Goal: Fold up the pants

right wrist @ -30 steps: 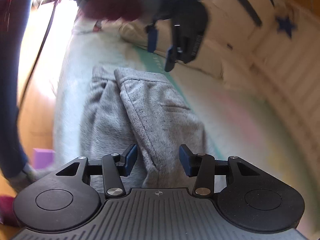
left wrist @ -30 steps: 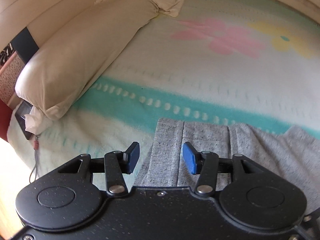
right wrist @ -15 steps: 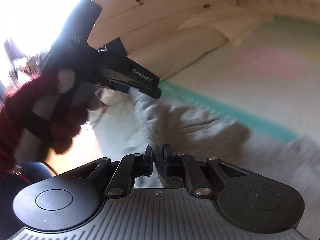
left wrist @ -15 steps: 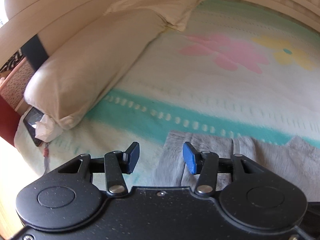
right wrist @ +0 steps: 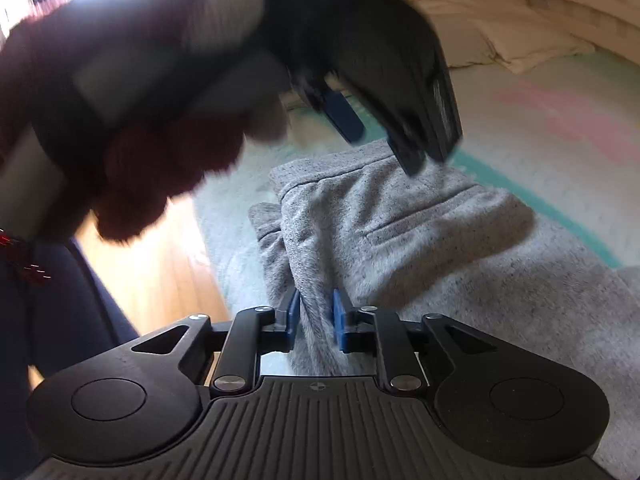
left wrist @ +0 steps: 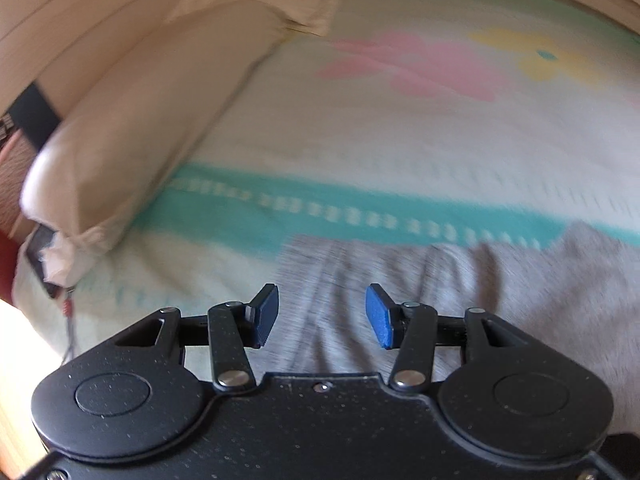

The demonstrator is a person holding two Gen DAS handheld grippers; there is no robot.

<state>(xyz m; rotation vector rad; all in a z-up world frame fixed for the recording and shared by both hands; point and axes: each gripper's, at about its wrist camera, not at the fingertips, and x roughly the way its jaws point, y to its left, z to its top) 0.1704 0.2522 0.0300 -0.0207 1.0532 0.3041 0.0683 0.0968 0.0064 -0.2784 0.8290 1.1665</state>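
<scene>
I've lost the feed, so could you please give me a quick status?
Right claw shut on grey pants. Left claw open above them. Nothing in the way.

We can read no words, brands or numbers here. The only mark we make out is a small crossed-circle sign on the ribbed black body of the right gripper [right wrist: 315, 322], just behind its blue fingers [right wrist: 338, 320].
</scene>
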